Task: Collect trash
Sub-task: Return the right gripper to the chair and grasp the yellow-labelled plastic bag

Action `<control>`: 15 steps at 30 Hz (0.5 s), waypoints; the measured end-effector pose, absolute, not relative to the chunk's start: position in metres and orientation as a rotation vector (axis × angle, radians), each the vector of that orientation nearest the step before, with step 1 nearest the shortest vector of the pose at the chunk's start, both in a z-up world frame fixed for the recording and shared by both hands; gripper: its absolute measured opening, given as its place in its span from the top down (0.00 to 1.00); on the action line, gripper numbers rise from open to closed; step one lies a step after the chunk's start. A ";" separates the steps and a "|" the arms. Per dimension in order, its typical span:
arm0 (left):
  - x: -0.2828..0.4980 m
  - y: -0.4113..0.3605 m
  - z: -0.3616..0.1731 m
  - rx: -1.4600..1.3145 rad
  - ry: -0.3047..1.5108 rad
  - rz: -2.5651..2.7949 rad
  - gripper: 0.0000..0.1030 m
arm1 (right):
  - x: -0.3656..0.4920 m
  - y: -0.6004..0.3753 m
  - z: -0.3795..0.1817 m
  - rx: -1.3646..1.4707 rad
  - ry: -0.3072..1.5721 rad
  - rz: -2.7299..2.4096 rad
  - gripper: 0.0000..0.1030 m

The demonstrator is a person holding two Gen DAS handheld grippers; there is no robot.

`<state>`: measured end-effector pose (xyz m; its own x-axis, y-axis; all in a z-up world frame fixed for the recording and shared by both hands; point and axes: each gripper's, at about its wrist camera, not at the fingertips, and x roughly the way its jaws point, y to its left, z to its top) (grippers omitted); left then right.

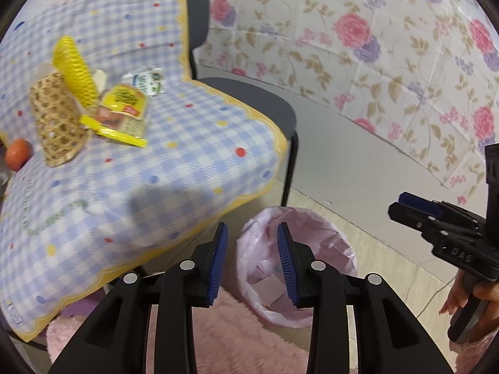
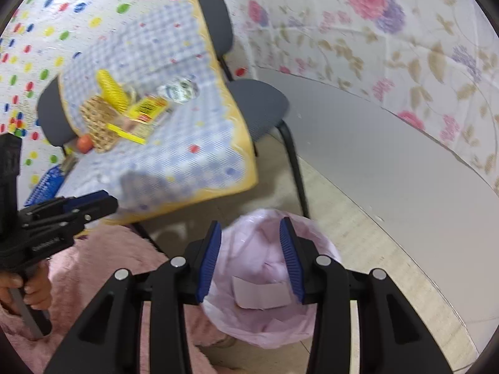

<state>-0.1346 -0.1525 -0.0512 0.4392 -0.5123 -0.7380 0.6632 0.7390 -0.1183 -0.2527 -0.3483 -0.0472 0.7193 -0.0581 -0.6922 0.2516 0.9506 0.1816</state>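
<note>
Both tongs hang over the pink-lined bin at lower centre, the left tongs and right tongs each spread apart with nothing between the pads. Paper scraps already lie in the bin. Remaining trash, a yellow snack wrapper and crumpled label, sits on the checked surface at upper left beside a woven basket. The step looks like turning toward it; next calls for reaching up-left.
</note>
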 end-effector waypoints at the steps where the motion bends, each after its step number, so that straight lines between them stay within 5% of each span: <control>1: -0.133 -0.147 -0.049 0.194 0.837 -0.725 0.66 | -0.250 -0.344 -0.044 0.259 0.743 -0.167 0.62; 15: -0.089 -0.073 -0.026 0.136 0.765 -0.472 0.55 | -0.170 -0.282 -0.018 0.120 0.735 -0.027 0.62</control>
<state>-0.0885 -0.0731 -0.0257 0.6226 -0.3611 -0.6942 0.4586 0.8872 -0.0503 -0.1696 -0.2815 -0.0179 0.7417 0.0177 -0.6705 0.0666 0.9928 0.0998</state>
